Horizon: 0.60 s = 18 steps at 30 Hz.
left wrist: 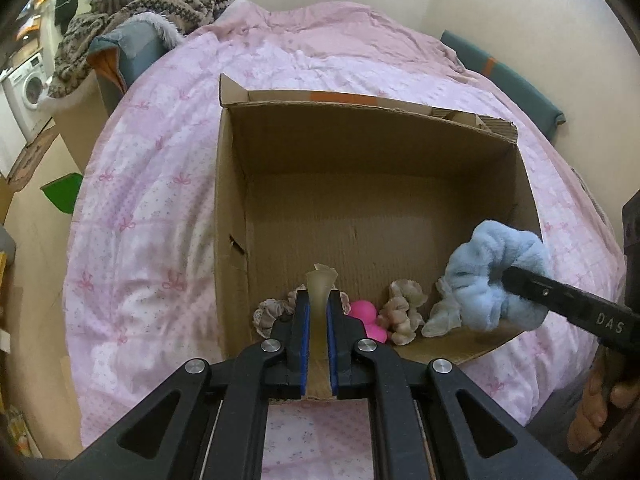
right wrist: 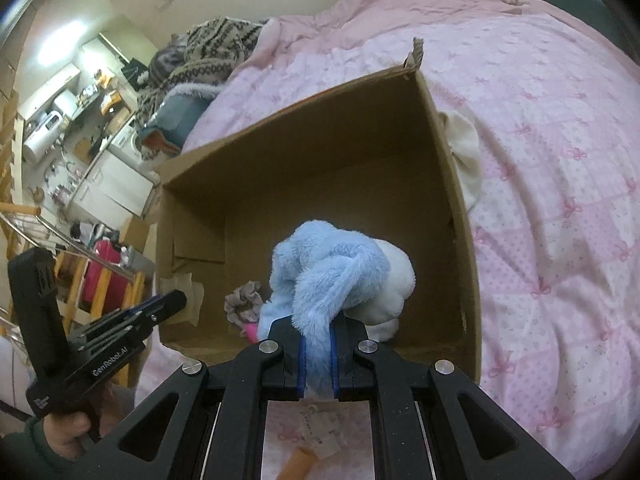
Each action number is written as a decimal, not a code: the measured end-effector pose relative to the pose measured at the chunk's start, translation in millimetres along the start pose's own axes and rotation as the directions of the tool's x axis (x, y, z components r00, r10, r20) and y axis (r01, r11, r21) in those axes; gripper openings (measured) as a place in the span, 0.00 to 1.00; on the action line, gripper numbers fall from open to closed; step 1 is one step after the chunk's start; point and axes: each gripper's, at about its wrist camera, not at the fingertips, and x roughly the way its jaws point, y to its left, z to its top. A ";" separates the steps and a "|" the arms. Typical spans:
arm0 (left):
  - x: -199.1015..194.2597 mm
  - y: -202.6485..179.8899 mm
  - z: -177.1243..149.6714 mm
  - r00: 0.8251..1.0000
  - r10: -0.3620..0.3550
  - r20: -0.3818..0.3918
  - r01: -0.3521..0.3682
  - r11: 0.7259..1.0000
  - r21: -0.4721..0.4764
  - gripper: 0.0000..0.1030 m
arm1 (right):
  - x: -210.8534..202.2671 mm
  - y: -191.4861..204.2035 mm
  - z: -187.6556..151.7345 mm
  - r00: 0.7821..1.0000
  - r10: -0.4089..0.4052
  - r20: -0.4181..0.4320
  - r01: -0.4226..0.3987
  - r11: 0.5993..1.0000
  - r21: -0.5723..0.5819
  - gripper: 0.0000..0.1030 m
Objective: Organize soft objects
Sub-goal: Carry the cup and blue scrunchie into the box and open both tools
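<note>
Over the cardboard box (left wrist: pixel 360 184), a translucent piece (left wrist: pixel 320 292) and a blue plush (right wrist: pixel 320 276) were clenched by left gripper (left wrist: pixel 319 308) and right gripper (right wrist: pixel 318 336); release was judged next.

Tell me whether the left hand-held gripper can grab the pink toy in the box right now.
Probably not: the left hand-held gripper is shut on a translucent beige piece, though the pink toy lies close, unobstructed.

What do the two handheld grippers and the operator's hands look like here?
Both the left gripper and the right gripper are matte black linkage frames with silver pivot bolts and blue finger pads. White lettering reads "DAS" on the right one and "GenRobot.AI" on the left. The hand is bare.
</note>
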 end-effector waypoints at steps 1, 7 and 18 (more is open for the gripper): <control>0.1 -0.1 -0.4 1.000 0.004 0.001 -0.004 1.000 0.003 0.07 | 1.8 0.3 -0.6 1.000 -0.005 -0.005 0.005 1.000 -0.002 0.10; 1.5 -2.5 -2.1 0.999 0.041 0.009 -0.041 0.999 0.016 0.07 | 8.5 2.5 -2.2 1.000 -0.018 -0.022 0.018 1.000 -0.006 0.10; 0.6 -5.3 -5.3 0.998 0.053 0.023 -0.054 0.998 0.041 0.08 | 14.5 4.3 -3.9 0.999 -0.033 -0.034 0.032 0.999 -0.014 0.10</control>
